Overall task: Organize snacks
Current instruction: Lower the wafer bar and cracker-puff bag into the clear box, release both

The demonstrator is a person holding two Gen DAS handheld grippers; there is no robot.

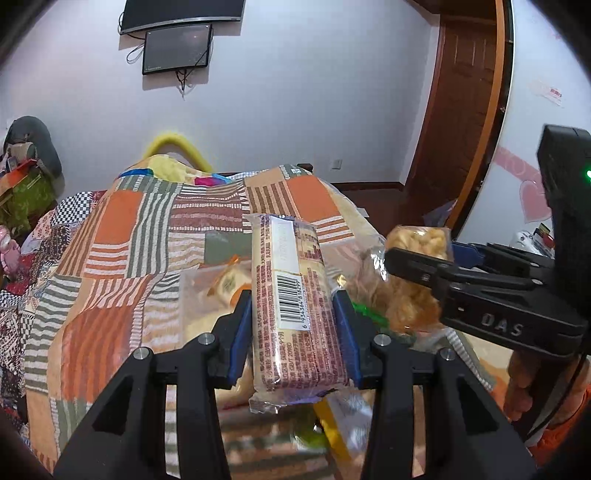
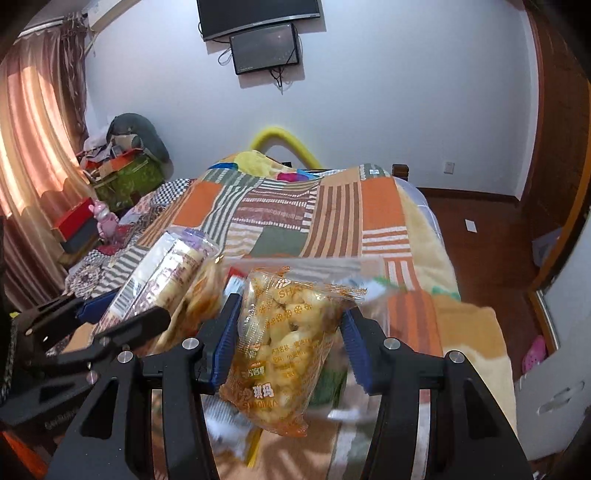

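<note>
In the left wrist view my left gripper (image 1: 293, 314) is shut on a long wafer pack (image 1: 291, 295) with a barcode, held lengthwise above the bed. The right gripper (image 1: 413, 258) comes in from the right there, carrying an orange puffed-snack bag (image 1: 421, 240). In the right wrist view my right gripper (image 2: 291, 325) is shut on that orange puffed-snack bag (image 2: 284, 343), its blue pads pressing both sides. The wafer pack (image 2: 166, 273) and the left gripper (image 2: 103, 321) show at the left. Below both lies a clear plastic bag (image 1: 207, 295) with more snacks, blurred.
A patchwork quilt (image 1: 147, 229) covers the bed (image 2: 413, 236). Boxes and clutter (image 2: 122, 173) stand at the far left by the curtain (image 2: 33, 140). A wooden door (image 1: 461, 110) and a wooden floor (image 2: 480, 236) lie to the right. Two screens (image 2: 262, 33) hang on the wall.
</note>
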